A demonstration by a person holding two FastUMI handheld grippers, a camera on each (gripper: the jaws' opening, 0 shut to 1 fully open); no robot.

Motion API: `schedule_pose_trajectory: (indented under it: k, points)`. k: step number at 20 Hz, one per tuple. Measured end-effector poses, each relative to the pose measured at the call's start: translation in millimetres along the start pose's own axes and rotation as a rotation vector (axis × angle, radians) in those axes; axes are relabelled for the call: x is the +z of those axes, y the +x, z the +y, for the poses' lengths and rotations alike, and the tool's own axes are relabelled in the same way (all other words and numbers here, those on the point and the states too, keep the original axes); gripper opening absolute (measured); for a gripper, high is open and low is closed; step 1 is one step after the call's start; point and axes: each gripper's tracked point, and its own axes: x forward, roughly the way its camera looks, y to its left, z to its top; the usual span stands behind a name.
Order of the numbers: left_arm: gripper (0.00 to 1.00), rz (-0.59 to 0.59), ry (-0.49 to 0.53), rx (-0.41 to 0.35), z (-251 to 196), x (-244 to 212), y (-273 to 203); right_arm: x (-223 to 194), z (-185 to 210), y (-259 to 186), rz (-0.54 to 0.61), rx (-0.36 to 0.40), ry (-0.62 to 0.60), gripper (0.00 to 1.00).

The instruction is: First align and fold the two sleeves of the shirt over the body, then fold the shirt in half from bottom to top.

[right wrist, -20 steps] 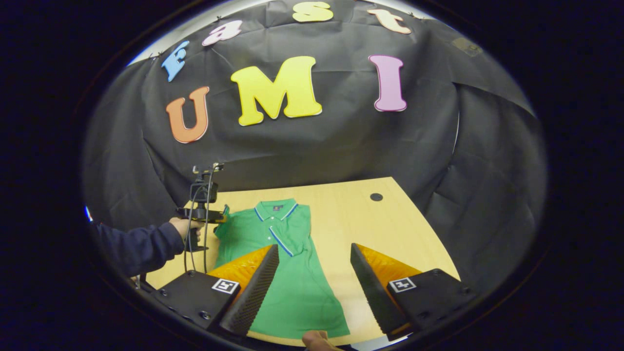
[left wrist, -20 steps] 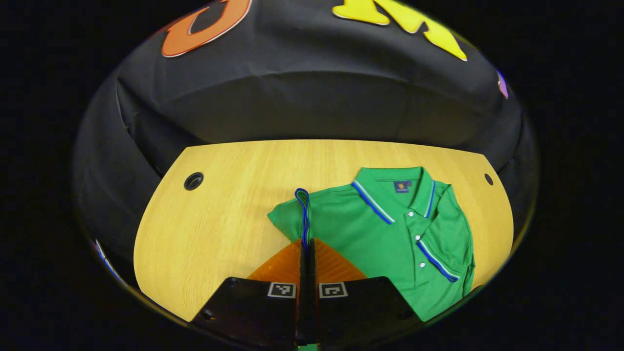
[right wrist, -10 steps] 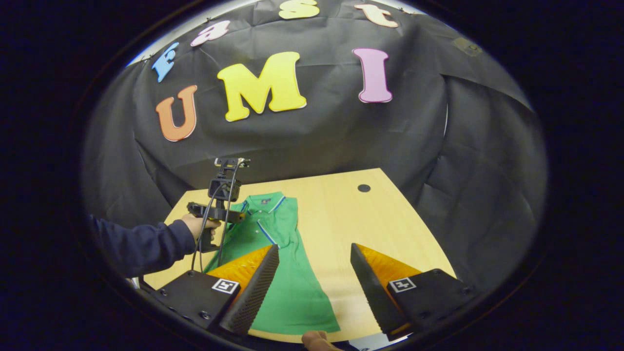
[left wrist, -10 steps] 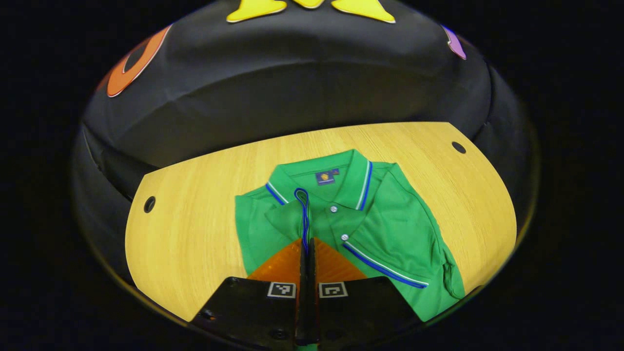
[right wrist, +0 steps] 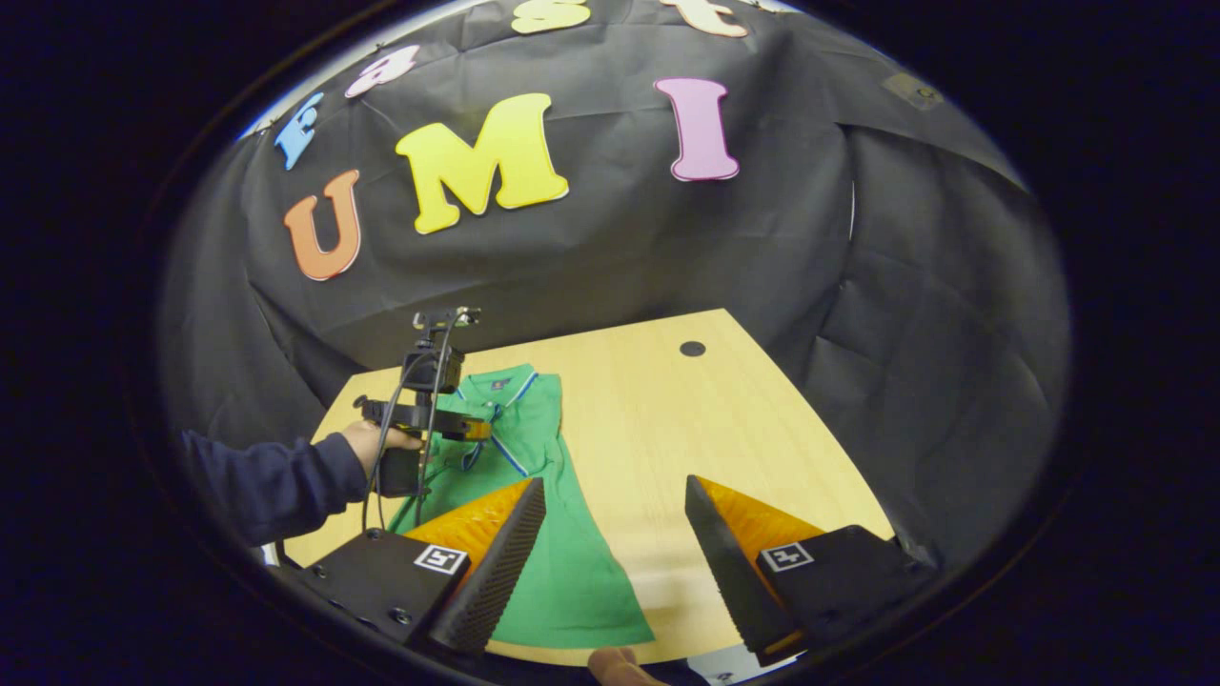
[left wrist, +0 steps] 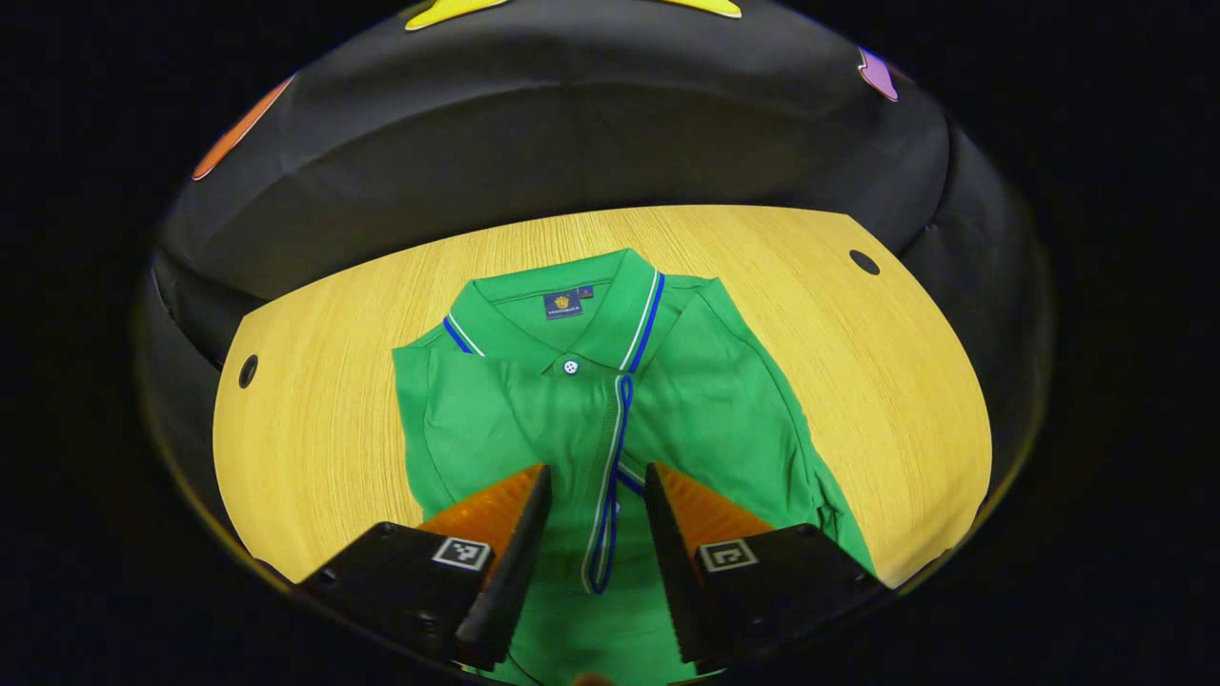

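A light wooden table [left wrist: 858,381] with a visible grain stands in the booth, and everything else sits around it. Two small round dark holes pierce its top near the far corners, one hole [left wrist: 248,371] at the far left of the table and another hole [left wrist: 864,262] at the far right. Black cloth [right wrist: 667,248] hangs creased behind the table's far edge and wraps round along both its sides.
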Motion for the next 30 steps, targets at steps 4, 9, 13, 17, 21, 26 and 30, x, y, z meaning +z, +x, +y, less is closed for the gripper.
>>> schedule_pose_trajectory:
  k: [4,9,13,17,21,26,30]
  points:
    - [0.94,-0.097,-0.088,0.041,24,25,-59,-4,12,7,0.011,0.031,-0.044,0.95]
    - [0.95,-0.203,-0.164,0.049,42,18,-138,-3,43,16,-0.002,0.092,-0.109,0.93]
    - [0.95,-0.275,-0.17,0.073,62,-10,-192,-11,65,26,0.007,0.128,-0.151,0.95]
    - [0.95,-0.245,-0.16,0.098,81,-64,-214,-43,80,42,0.093,0.158,-0.164,0.95]
    - [0.95,-0.162,-0.173,0.139,100,-130,-217,-82,81,58,0.228,0.154,-0.151,0.96]
    - [0.95,0.01,-0.206,0.161,118,-212,-212,-138,69,78,0.396,0.11,-0.144,0.96]
    - [0.95,0.147,-0.264,0.134,121,-263,-210,-186,50,82,0.526,0.058,-0.156,0.95]
